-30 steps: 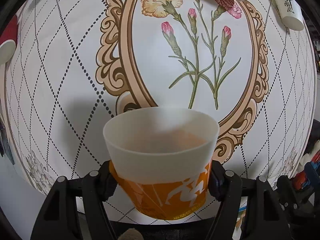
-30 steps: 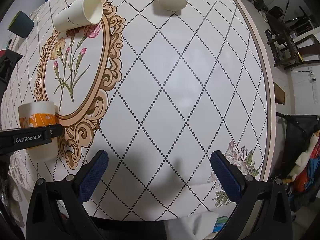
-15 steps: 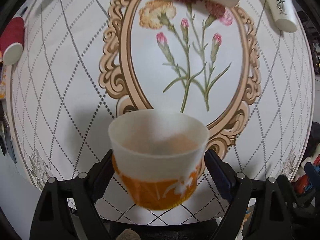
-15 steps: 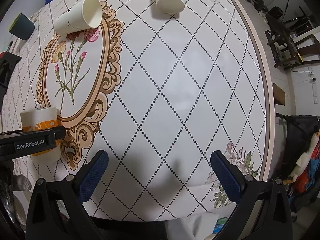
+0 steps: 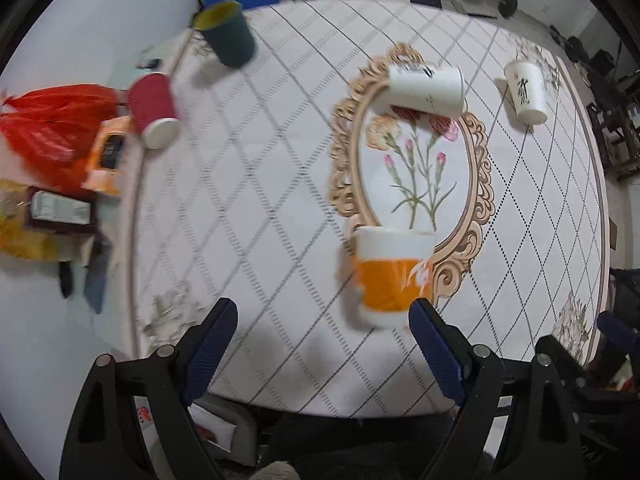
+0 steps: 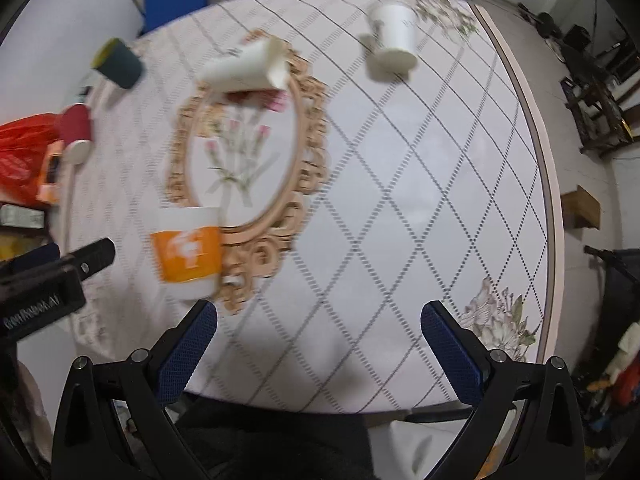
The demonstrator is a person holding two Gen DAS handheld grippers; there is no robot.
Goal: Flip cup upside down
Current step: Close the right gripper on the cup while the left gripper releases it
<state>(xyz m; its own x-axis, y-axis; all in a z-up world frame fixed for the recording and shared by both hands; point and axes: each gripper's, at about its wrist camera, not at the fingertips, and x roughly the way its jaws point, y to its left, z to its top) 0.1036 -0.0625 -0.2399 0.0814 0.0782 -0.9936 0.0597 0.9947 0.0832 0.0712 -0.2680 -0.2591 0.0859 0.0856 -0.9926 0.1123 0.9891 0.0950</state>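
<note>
A white cup with an orange band (image 5: 392, 276) stands upside down on the table, wide rim down, at the lower edge of the printed oval frame; it also shows in the right wrist view (image 6: 188, 254). My left gripper (image 5: 324, 344) is open and empty, drawn back near the table's front edge, with the cup just ahead of its right finger. The left gripper also shows at the left of the right wrist view (image 6: 60, 272). My right gripper (image 6: 320, 344) is open and empty above the front of the table, right of the cup.
A white paper cup (image 5: 424, 90) lies on its side at the top of the oval. Another white cup (image 5: 526, 92) stands upside down at the far right. A dark green cup (image 5: 226, 34) and a red cup (image 5: 154, 110) are at the far left. Red bag and packets (image 5: 52, 140) lie beyond the left edge.
My left gripper has let go of the orange-banded cup, opened wide and pulled back and up. The cup now stands alone on the table. The right gripper also rose and pulled back.
</note>
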